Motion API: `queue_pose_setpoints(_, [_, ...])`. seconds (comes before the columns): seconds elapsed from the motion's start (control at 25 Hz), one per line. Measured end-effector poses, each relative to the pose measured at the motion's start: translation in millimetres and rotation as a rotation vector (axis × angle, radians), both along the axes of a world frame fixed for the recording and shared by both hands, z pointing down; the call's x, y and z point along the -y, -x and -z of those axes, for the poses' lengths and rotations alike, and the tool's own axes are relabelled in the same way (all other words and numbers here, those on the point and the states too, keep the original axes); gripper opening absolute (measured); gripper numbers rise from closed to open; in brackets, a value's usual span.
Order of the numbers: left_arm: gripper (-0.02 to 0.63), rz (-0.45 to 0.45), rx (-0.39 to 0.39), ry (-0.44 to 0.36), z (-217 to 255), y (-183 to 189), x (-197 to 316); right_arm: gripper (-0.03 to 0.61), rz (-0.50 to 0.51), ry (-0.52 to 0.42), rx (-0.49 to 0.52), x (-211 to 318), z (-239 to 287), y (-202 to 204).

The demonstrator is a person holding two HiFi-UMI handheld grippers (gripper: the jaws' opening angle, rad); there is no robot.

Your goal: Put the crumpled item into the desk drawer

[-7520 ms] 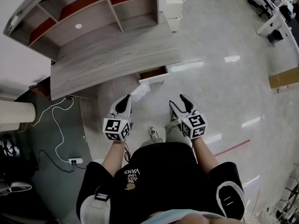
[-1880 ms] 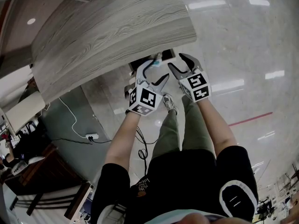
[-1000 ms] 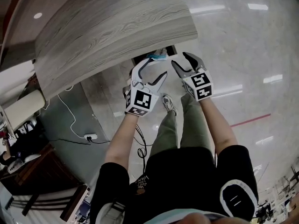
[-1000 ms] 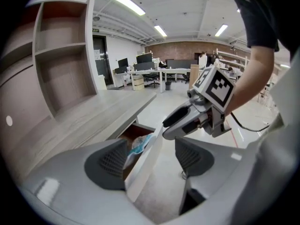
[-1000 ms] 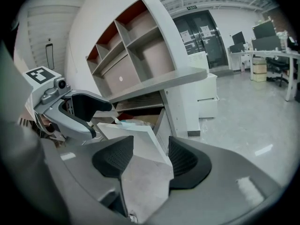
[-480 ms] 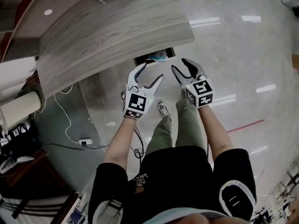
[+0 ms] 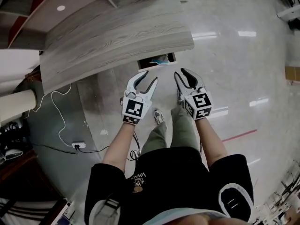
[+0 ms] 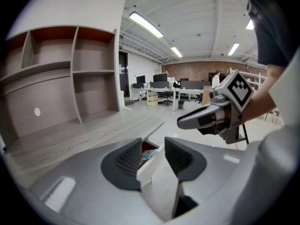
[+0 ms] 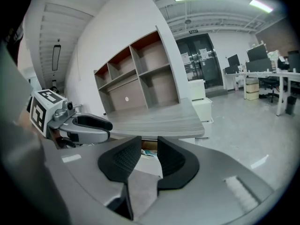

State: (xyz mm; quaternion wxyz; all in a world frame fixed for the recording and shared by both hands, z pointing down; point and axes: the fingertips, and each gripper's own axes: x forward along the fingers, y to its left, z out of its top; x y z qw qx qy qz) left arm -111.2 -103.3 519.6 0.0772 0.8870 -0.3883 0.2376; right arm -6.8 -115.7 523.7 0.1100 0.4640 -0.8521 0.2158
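A white cable (image 7: pixel 60 118) trailed over the floor at the far left down to a power strip (image 7: pixel 77 145); the grey wood-grain desk (image 7: pixel 117 36) stretched across the top of the head view, with open shelves (image 7: pixel 70 3) behind it; below the desk's near edge the left gripper (image 7: pixel 150 76) was held up in the air, its jaws partway apart and closing, with nothing gripped between them; through their gap the left gripper view showed only the drawer (image 7: pixel 147 62) farther off; that drawer stood pulled out under the desk's right end, and the crumpled item (image 7: pixel 161 58), a pale bluish wad, lay inside it, well apart from both grippers; just right of the left gripper, the right gripper (image 7: pixel 180 72) pointed the same way, its jaws likewise half spread and closing on empty air, touching nothing; a shoe (image 7: pixel 158 117) showed on the glossy floor (image 7: pixel 234 78) between the two forearms.
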Motion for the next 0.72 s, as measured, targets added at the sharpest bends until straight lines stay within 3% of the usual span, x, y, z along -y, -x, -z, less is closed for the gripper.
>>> queue_pose_setpoints(0.16, [0.131,0.022,-0.017,0.000,10.4,9.7,-11.0,0.050,-0.002,-0.021,-0.013,-11.5,18.3,2.8])
queue_pose_setpoints(0.32, [0.113,0.044,-0.033,0.004,19.1,21.0,-23.8,0.015,-0.024,-0.023,-0.003,-25.0,34.1,4.2])
queue_pose_setpoints(0.72, [0.054,0.064,-0.068,-0.019,45.9,43.0,-55.7,0.003,-0.017,-0.071,-0.006,-59.3,71.6,16.6])
